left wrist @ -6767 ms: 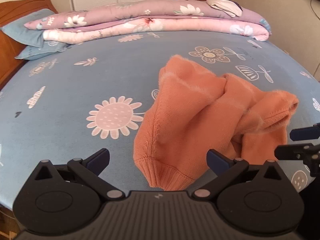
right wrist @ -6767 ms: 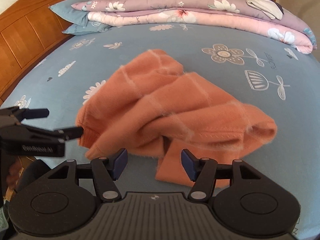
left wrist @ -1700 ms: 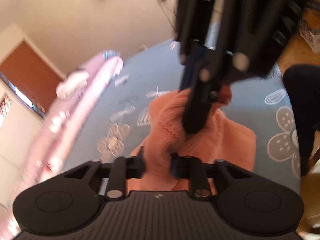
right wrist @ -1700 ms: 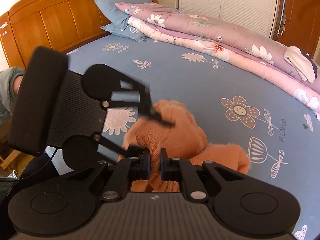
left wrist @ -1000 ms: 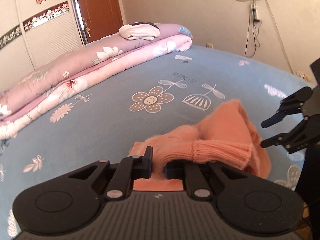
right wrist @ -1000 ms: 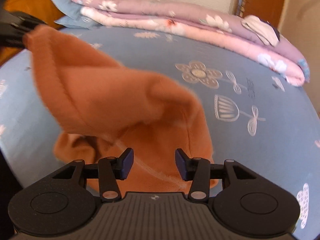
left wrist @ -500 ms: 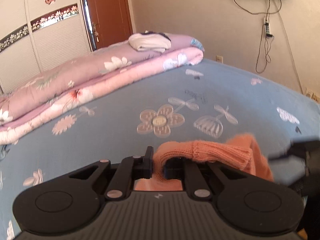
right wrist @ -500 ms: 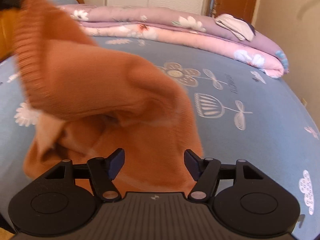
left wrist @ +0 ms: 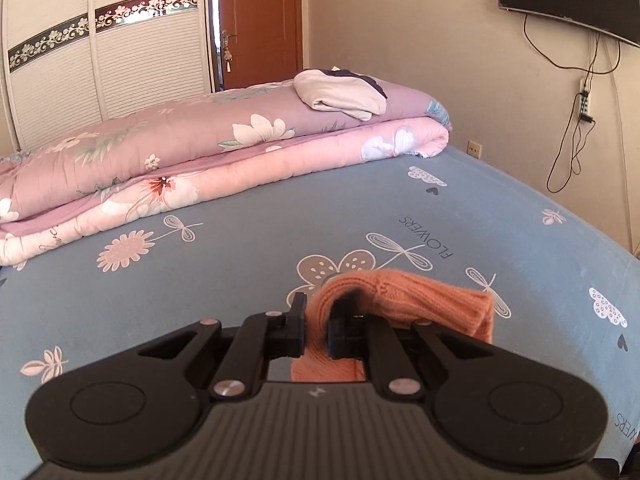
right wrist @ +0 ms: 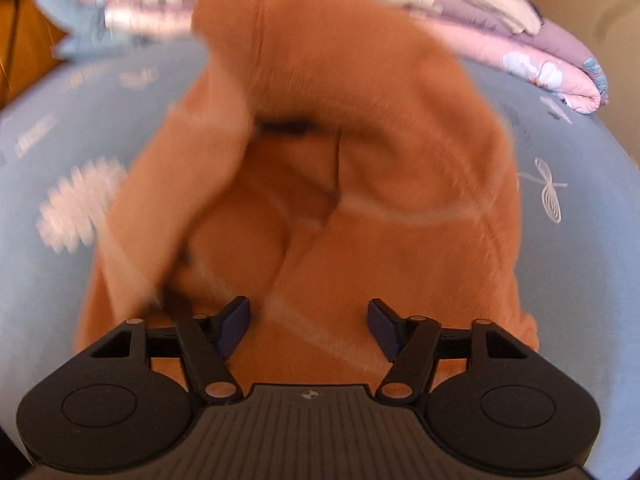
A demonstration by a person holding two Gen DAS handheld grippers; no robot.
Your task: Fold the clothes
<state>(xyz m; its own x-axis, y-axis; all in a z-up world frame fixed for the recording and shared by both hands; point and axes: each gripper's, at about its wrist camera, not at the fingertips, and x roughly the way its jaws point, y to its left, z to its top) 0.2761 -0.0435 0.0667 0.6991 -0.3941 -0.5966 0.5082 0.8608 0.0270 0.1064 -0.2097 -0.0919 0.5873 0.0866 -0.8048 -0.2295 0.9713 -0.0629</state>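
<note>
Your left claw (left wrist: 317, 330) is clamped on the ribbed hem of the fuzzy orange sweater (right wrist: 360, 152), which hangs crumpled over the bed (left wrist: 240, 248); your right claw (right wrist: 308, 326) is closing, pads clear of it.

- The orange sweater (right wrist: 360, 128) hangs blurred, filling the view above the blue bedsheet (right wrist: 580, 280).
- The right gripper (right wrist: 308, 324) is closing, pads clear of the sweater.
- A pink quilt (right wrist: 552, 64) lies behind.

Orange sweater (right wrist: 360, 128) of fuzzy knit with ribbed cuff, smooth printed cotton bedsheet (left wrist: 248, 248), soft quilted duvet (left wrist: 208, 152), matt black plastic left gripper (left wrist: 318, 326), glossy wooden door (left wrist: 260, 20)
</note>
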